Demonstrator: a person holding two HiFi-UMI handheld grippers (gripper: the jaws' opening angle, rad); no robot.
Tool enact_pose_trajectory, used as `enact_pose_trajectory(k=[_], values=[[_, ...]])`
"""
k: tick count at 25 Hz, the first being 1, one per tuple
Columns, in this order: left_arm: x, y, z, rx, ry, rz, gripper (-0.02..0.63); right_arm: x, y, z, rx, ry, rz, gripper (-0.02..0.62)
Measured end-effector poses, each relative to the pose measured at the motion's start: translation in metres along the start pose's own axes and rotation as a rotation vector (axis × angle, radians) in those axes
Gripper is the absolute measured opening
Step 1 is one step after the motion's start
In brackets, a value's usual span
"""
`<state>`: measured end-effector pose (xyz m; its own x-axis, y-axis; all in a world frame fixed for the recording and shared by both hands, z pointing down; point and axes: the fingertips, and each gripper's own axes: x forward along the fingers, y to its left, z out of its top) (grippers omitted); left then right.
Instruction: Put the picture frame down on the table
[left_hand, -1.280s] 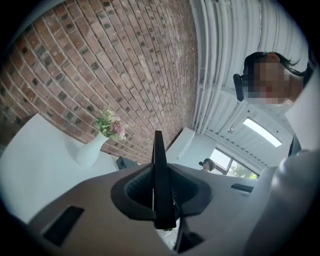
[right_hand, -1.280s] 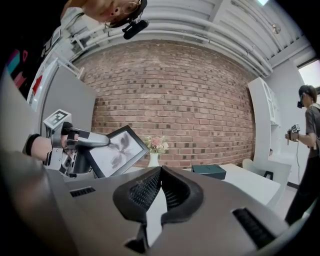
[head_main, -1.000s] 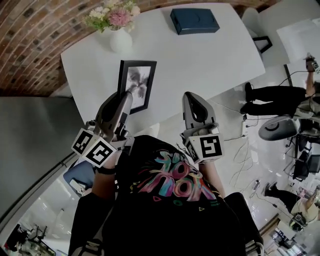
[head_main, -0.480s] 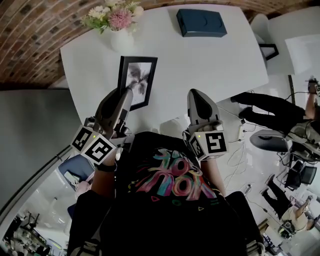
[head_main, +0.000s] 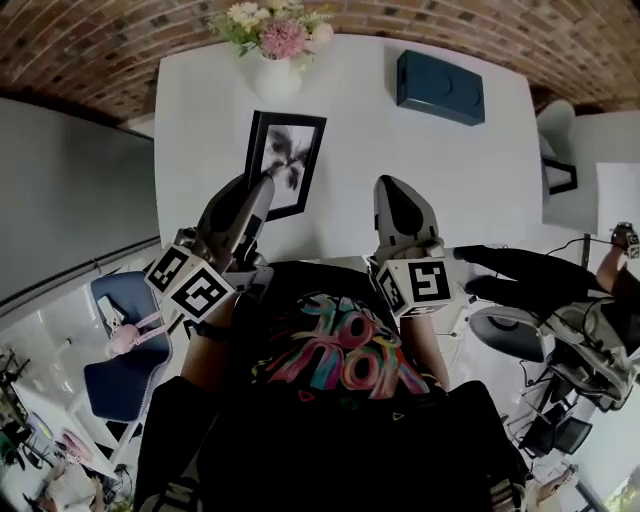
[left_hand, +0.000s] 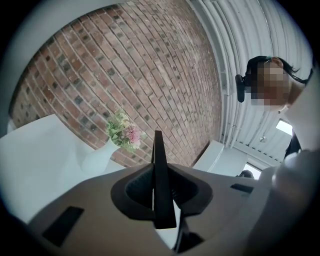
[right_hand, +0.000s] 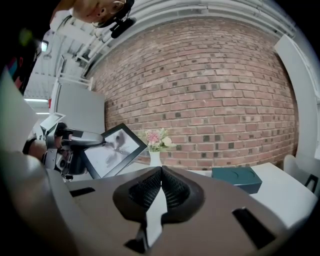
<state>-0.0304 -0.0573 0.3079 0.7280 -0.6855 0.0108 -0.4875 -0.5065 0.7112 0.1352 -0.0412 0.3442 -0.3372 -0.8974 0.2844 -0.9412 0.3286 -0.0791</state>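
Head view puts the black-framed picture with a grey flower-like print (head_main: 287, 163) at upper centre-left, over the white surface (head_main: 400, 170), and the left gripper (head_main: 264, 184) has it by the lower edge. Left gripper view settles the grip: the fingers are clamped on the thin black frame edge, which stands up between them. In the right gripper view the picture hangs tilted at the left, and I judge it clear of the surface. The right gripper (head_main: 389, 186), centre-right, has its fingers pressed together on nothing. So the frame is in hand, not yet down. Lowering it onto bare surface, below the white vase of pink flowers (head_main: 275, 70) and left of the dark teal box (head_main: 440, 88), and letting go are left.
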Motion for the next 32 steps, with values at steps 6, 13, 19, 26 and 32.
enact_pose_trajectory(k=[6, 13, 19, 26, 32], values=[[0.007, -0.015, -0.012, -0.006, -0.072, 0.064, 0.077, 0.005, -0.021, 0.007, -0.054, 0.028, 0.102, 0.021], [0.011, -0.021, -0.022, -0.029, -0.12, 0.117, 0.077, 0.008, -0.035, 0.011, -0.072, 0.027, 0.161, 0.021], [0.008, -0.017, -0.019, -0.051, -0.14, 0.127, 0.077, 0.008, -0.034, 0.009, -0.054, 0.019, 0.175, 0.021], [-0.003, -0.008, -0.015, -0.062, -0.149, 0.119, 0.077, 0.016, -0.017, 0.008, -0.066, 0.017, 0.196, 0.021], [-0.002, 0.001, -0.022, -0.078, -0.125, 0.111, 0.077, 0.023, -0.005, 0.004, -0.063, 0.022, 0.204, 0.021]])
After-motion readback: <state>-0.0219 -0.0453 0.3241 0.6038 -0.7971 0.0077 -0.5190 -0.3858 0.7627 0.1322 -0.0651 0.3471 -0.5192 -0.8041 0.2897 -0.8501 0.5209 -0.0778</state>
